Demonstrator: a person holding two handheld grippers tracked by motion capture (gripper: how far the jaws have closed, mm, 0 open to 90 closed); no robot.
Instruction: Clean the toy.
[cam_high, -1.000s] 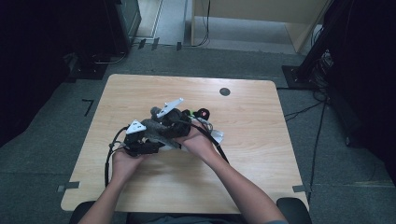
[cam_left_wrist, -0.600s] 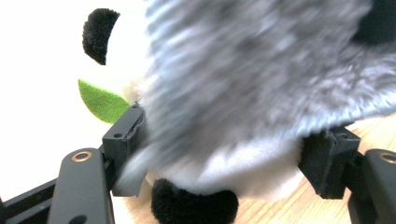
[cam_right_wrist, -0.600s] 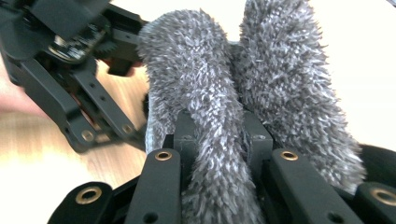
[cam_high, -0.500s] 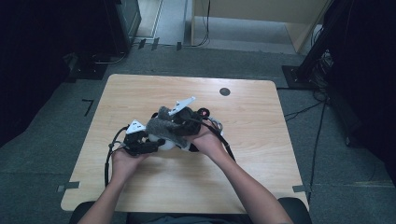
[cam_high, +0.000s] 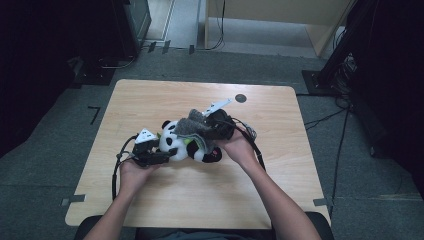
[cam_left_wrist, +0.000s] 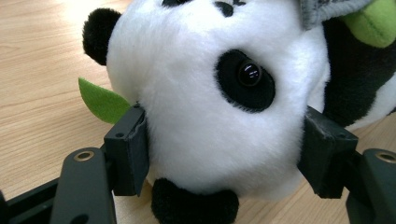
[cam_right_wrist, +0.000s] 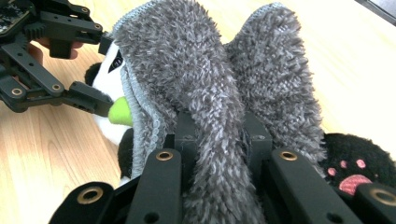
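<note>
High view, left to right: the left claw (cam_high: 162, 154) holds the toy panda (cam_high: 186, 145) by its head, and since a moment ago its jaws have narrowed onto the plush; the left gripper view shows both pads pressed into the white fur either side of the eye. That steadies the toy for the other hand. The right claw (cam_high: 212, 131), nearly shut, pinches a fold of the grey fuzzy cloth (cam_high: 192, 126) and has carried it sideways across the table (cam_high: 150, 100), so the cloth now lies over the panda's body, just ahead of that claw. I judge it is being draped. The panda lies on its side, long axis across the table, head toward the left claw, feet under the right.
</note>
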